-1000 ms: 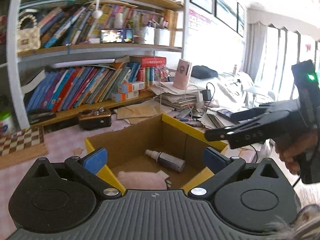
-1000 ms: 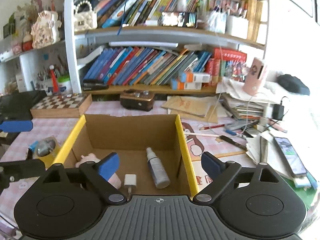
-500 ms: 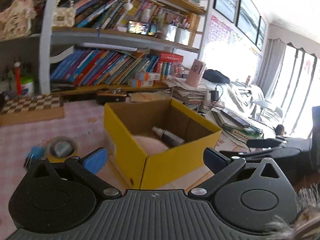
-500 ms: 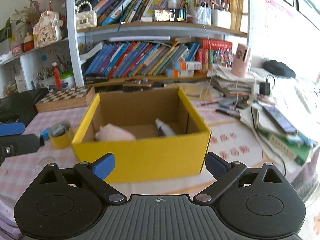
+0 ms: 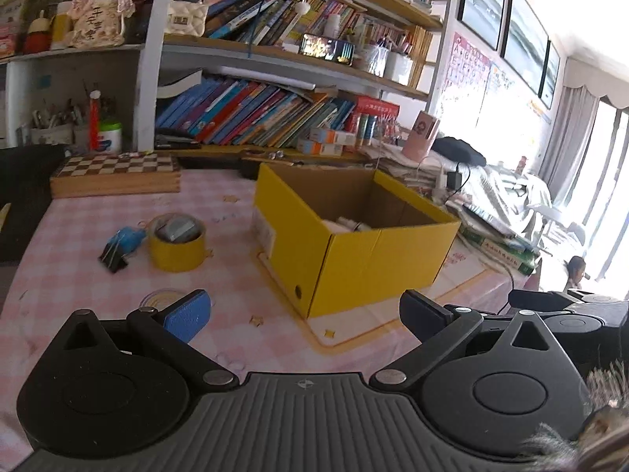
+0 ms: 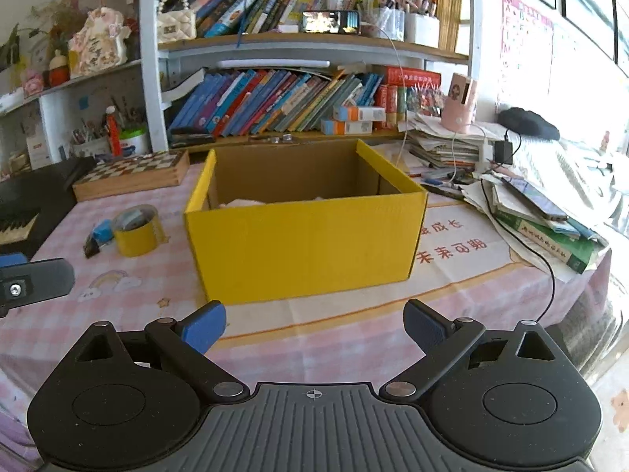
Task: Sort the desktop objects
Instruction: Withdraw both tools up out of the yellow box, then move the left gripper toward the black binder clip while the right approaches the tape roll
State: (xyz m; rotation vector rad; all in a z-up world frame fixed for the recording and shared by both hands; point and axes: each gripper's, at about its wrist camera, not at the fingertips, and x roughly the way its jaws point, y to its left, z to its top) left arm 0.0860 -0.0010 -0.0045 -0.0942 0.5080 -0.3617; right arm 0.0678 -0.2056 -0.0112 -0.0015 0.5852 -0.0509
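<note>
On the desk (image 6: 354,326) the yellow box (image 6: 306,251) already holds some pale items, while the tape roll (image 6: 135,232) and blue clip (image 5: 120,246) to its left remain outside. Both the left gripper (image 5: 304,314) and right gripper (image 6: 314,324), jaws wide and empty, have pulled back from above the box to the near edge.

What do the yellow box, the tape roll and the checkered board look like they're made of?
Yellow box: corrugated cardboard, matte yellow outside, raw brown inside, with visible folds and flaps.
Yellow tape roll: likely plastic packing tape, with a slight sheen.
Chessboard box: seemingly wood, with light and dark inlaid squares and layered wooden sides.
</note>
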